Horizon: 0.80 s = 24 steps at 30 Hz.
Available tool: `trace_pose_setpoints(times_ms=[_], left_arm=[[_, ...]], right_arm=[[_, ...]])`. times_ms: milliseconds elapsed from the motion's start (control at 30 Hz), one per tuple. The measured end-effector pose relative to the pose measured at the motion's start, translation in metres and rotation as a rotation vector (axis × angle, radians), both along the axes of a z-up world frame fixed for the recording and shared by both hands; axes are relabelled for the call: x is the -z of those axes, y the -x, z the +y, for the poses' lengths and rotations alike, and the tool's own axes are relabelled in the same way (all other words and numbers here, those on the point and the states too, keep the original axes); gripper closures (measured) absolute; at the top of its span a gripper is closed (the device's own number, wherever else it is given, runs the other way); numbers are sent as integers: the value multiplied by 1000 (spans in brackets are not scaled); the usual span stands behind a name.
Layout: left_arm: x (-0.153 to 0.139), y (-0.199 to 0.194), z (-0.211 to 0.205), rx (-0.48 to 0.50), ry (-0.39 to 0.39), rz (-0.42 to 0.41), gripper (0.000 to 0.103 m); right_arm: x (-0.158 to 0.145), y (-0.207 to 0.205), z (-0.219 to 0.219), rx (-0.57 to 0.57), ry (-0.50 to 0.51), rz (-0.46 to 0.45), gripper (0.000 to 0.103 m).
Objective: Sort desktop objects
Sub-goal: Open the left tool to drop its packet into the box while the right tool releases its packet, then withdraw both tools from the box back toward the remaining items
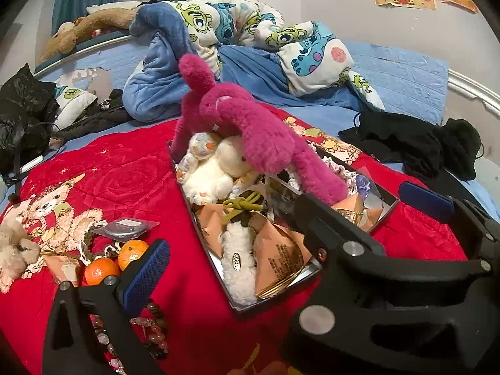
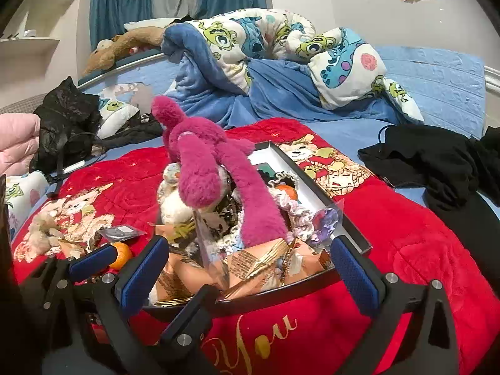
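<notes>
A black-rimmed box (image 1: 281,300) lies on the red blanket, full of things: a magenta plush toy (image 1: 250,125) on top, a white plush (image 1: 212,172), a fluffy white item (image 1: 240,259) and orange packets (image 1: 278,256). My left gripper (image 1: 297,234) is open above the box's near side, holding nothing. In the right wrist view my right gripper (image 2: 250,268) is open at the near end of the box (image 2: 353,234), with the magenta plush (image 2: 218,172) just ahead. The left gripper's finger (image 2: 93,257) shows at the left there.
Two oranges (image 1: 112,262), a sealed pouch (image 1: 125,228), a bead bracelet (image 1: 150,334) and a beige plush (image 1: 15,250) lie left of the box. Black clothes (image 1: 415,143) lie at the right, a black bag (image 1: 25,115) at the left, a crumpled quilt (image 1: 250,37) behind.
</notes>
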State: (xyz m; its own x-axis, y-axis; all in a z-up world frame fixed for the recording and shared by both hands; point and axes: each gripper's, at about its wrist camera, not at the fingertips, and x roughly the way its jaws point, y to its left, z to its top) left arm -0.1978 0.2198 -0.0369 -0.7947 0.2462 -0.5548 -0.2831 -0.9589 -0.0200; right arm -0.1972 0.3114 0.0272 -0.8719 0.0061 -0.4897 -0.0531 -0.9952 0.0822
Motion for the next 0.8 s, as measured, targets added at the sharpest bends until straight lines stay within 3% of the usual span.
trace_pose_setpoints(times_ms=[467, 800], left_arm=[[-13, -9, -16, -14, -18, 20, 0], [-26, -17, -52, -83, -17, 47, 0]], right_arm=[[-4, -1, -11, 2, -15, 5, 0], [-13, -2, -38, -27, 6, 33, 0]])
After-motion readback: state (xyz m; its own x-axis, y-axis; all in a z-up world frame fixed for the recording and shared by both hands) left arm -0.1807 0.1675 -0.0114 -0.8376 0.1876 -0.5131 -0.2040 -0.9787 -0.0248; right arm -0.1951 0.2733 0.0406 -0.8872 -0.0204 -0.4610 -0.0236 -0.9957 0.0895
